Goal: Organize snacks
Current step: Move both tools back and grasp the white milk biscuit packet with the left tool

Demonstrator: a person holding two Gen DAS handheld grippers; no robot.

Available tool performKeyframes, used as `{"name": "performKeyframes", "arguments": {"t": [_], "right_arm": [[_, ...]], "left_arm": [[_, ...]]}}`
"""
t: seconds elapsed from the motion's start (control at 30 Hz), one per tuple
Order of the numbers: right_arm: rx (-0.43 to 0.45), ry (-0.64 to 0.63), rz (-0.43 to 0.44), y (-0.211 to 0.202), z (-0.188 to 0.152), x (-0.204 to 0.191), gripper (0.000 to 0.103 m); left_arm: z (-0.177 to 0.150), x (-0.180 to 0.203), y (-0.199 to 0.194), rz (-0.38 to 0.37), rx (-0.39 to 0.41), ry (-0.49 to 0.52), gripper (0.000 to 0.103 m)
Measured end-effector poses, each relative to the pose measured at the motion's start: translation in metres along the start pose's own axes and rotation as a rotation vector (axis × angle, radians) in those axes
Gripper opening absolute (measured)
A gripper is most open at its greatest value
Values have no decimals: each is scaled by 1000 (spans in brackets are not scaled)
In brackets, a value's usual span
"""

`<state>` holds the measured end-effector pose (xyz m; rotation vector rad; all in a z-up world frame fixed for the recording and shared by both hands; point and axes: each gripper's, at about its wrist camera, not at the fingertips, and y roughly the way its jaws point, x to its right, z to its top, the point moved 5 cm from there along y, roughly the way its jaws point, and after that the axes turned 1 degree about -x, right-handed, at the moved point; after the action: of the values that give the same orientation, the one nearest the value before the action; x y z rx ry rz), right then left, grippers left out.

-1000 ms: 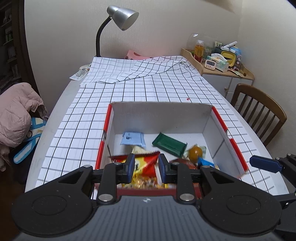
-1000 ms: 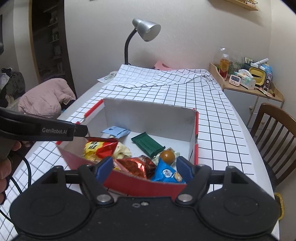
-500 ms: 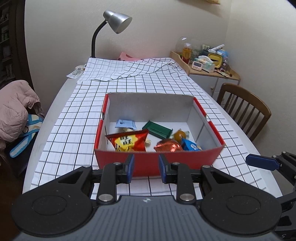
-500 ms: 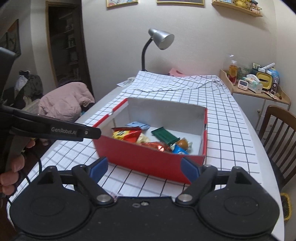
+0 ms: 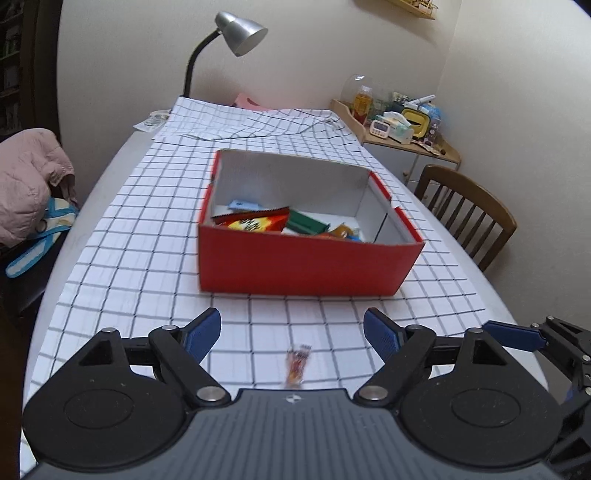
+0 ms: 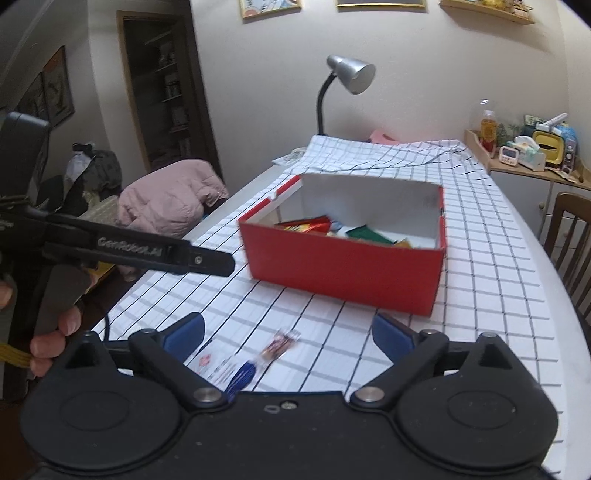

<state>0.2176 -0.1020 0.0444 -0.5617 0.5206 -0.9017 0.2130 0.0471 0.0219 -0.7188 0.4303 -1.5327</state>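
Observation:
A red cardboard box (image 5: 306,258) (image 6: 343,266) with a white inside stands on the checked tablecloth and holds several snack packets; a red-and-yellow packet (image 5: 255,223) and a green one (image 5: 306,227) show over its near wall. A small striped candy wrapper (image 5: 296,365) (image 6: 279,343) lies on the cloth in front of the box. Beside it a white-and-blue packet (image 6: 232,373) shows in the right wrist view. My left gripper (image 5: 291,334) hovers over the candy, jaws opening, nothing between them. My right gripper (image 6: 288,334) is likewise opening and empty.
A grey desk lamp (image 5: 236,33) stands at the table's far end. A wooden chair (image 5: 469,214) is at the right side, and a side cabinet (image 5: 406,140) holds clutter. A pink jacket (image 5: 29,181) lies on a seat at the left. A hand (image 6: 55,332) holds the left gripper.
Both grippers have pulled back from the box toward the table's near edge. The left jaws, nearly shut before, have spread wide; the right jaws widened further. Loose packets have come into view.

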Motion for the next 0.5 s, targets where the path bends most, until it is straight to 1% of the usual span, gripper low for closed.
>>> {"name": "performKeyframes", "arguments": {"t": [0.03, 0.1, 0.17, 0.27, 0.37, 0.5], "right_arm": [[-3, -8, 5, -1, -4, -4, 98], [-10, -17, 17, -2, -14, -12, 103], [-20, -21, 29, -2, -24, -21, 103], [-35, -32, 38, -1, -40, -35, 103], [-48, -45, 59, 1, -57, -52, 103], [-77, -59, 76, 11, -77, -74, 103]], "left_arm": [[-4, -2, -1, 4, 1, -2, 85], [-14, -8, -3, 8, -6, -18, 85], [-23, -14, -3, 6, -21, -42, 88], [-38, -23, -2, 16, -36, -66, 89], [-52, -31, 2, 43, -53, -87, 89], [-68, -39, 14, 75, -100, -108, 89]]}}
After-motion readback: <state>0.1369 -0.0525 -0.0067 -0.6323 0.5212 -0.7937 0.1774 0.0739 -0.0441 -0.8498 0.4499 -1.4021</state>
